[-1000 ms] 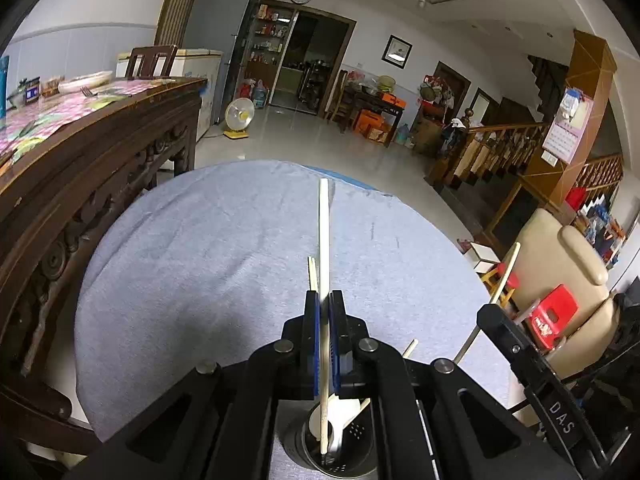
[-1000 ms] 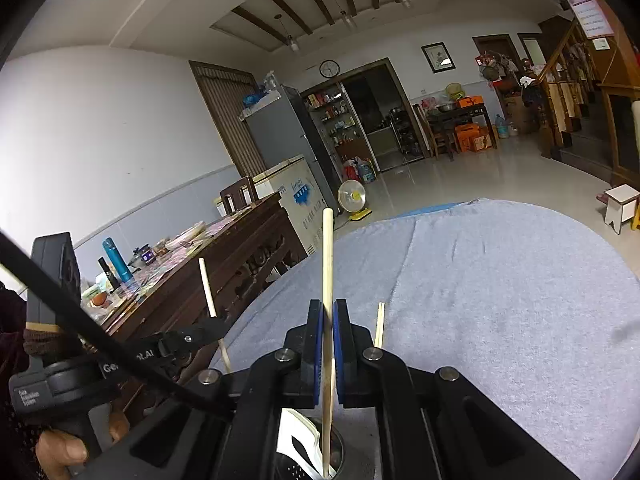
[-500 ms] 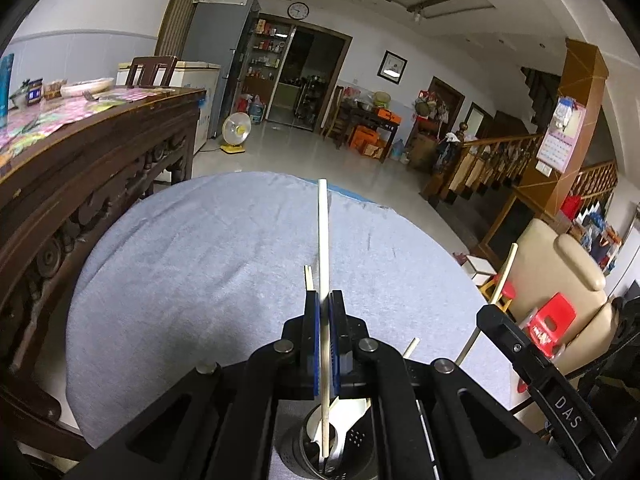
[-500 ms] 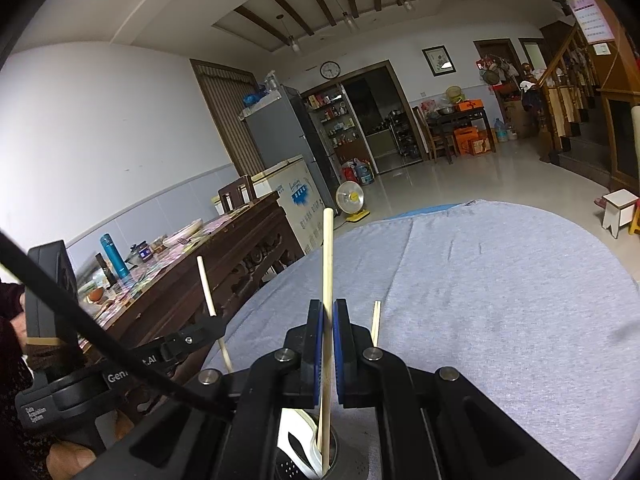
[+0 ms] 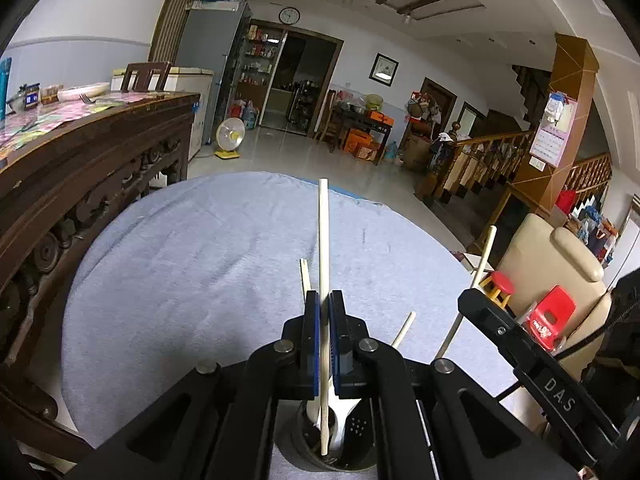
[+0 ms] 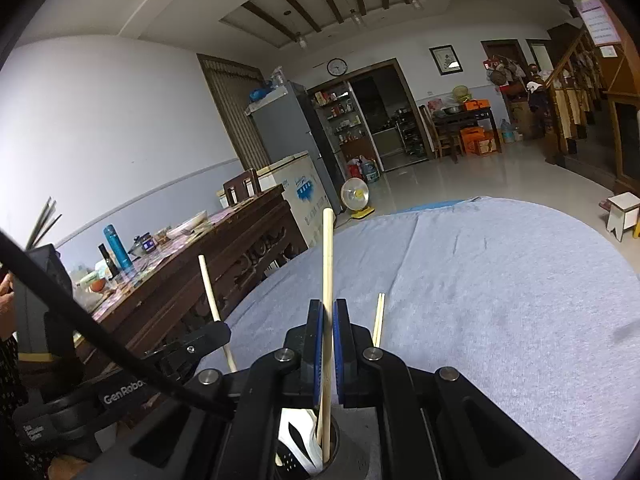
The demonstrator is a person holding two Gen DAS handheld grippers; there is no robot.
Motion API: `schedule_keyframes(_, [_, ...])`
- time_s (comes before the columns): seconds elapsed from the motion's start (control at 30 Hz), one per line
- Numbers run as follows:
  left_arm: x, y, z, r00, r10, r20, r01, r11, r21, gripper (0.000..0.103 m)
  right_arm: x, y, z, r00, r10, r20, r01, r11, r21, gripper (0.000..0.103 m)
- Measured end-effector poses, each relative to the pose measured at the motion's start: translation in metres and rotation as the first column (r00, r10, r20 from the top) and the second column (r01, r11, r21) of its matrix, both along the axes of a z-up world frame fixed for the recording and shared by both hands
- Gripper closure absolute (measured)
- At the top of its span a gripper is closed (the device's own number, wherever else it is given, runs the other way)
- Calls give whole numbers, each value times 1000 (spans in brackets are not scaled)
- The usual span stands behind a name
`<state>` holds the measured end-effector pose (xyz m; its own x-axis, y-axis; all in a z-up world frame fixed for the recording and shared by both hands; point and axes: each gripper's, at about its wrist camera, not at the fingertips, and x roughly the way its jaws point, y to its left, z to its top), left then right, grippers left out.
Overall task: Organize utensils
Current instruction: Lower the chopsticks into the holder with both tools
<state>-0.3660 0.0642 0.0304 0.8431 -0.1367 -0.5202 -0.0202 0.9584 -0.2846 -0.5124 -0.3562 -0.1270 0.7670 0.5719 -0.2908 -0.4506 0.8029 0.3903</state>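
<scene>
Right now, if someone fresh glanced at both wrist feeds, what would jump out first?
Each gripper pinches an upright pale chopstick: the left gripper holds one chopstick, the right gripper another. Both lower ends dip into the round utensil holder just below the fingers, where white utensils already stand. Behind lies a bare gray tablecloth.

The left gripper (image 5: 325,308) points forward over the table, its blue-padded jaws pressed together on a chopstick (image 5: 323,240) that rises upright between the fingertips; the right gripper (image 6: 328,316) holds the same posture, jaws clamped on its own chopstick (image 6: 327,256); each gripper shows in the other's view, close alongside and tilted; at the left edge of the right wrist view, part of the person's hand (image 6: 5,292) shows.
</scene>
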Motion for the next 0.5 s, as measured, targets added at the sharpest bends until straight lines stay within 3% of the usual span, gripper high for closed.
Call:
schedule_keyframes(0.23, [-18, -6, -7, 999, 12, 42, -14, 999, 47, 99, -5, 2, -10, 1000, 4, 2, -4, 999, -33, 97])
schedule_keyframes(0.5, [-22, -8, -19, 1000, 13, 17, -14, 998, 68, 99, -9, 6, -21, 1000, 16, -8, -16, 998, -67, 97])
